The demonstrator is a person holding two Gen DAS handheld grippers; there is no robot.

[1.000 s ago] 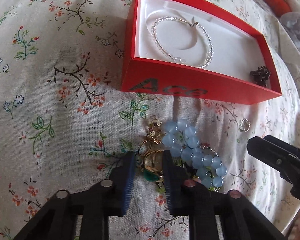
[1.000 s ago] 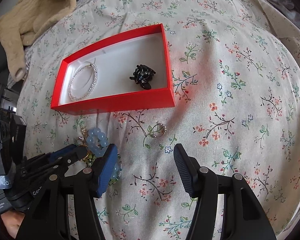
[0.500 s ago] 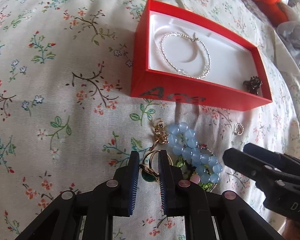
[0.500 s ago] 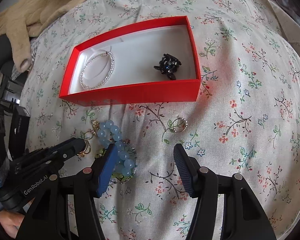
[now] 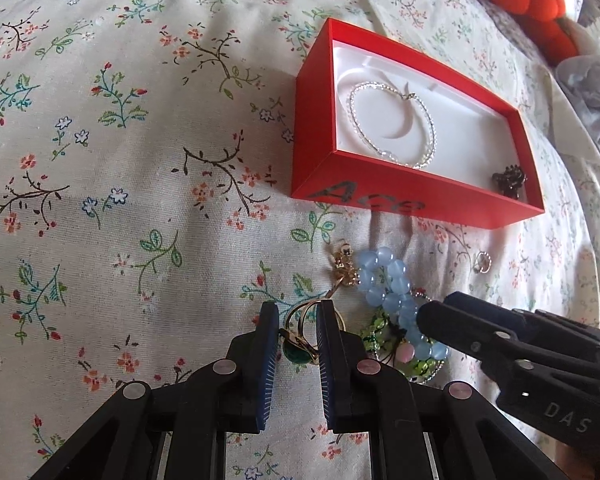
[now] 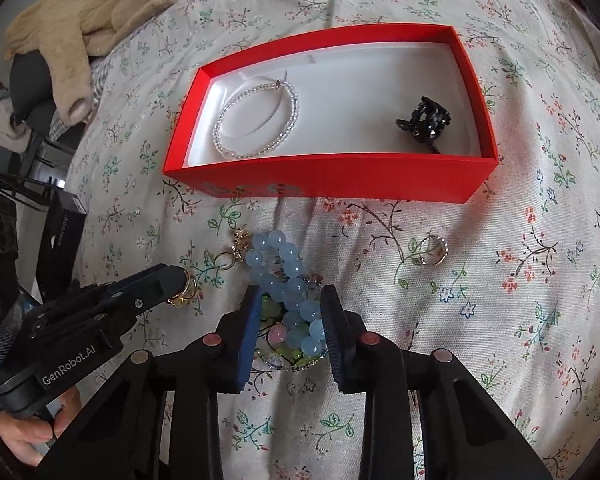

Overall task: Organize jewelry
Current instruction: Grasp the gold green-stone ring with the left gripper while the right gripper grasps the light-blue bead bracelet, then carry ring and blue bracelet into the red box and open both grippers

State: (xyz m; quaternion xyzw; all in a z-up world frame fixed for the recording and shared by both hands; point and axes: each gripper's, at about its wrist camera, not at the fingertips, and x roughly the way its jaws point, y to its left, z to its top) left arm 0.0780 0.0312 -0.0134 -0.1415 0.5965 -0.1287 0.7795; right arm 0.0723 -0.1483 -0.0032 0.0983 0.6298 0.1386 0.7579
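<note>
A floral bedspread (image 5: 120,160) of woven cotton, cream with small sprigs and brown twigs, covers the whole soft, rounded surface; broad bare cloth lies left of the jewelry and right of the box. On it sits a red cardboard box (image 6: 340,178), oblong, lidless, with crisp straight walls and a smooth white liner. Inside, at its left end, a clear beaded bracelet (image 6: 256,122) lies flat in a loop; near the right end rests a dark, spiky hair claw (image 6: 424,122), well apart from the bracelet, with open white liner between them.

Just in front of the box's near wall lies the loose pile. A blue bead bracelet (image 6: 288,280) of round, milky, glossy beads curls over a green beaded piece (image 5: 384,332). The right gripper (image 6: 288,320) straddles this heap, its ribbed fingers partly spread on either side of the beads; whether they touch is unclear. The left gripper (image 5: 298,344) has its fingers drawn close, pinching a gold ring with a green stone (image 5: 298,350), held just beside the blue beads. A small gold charm (image 5: 344,266) lies beyond them towards the box. A thin silver ring (image 6: 434,250) with a studded band sits alone to the right, ringed by bare cloth.
</note>
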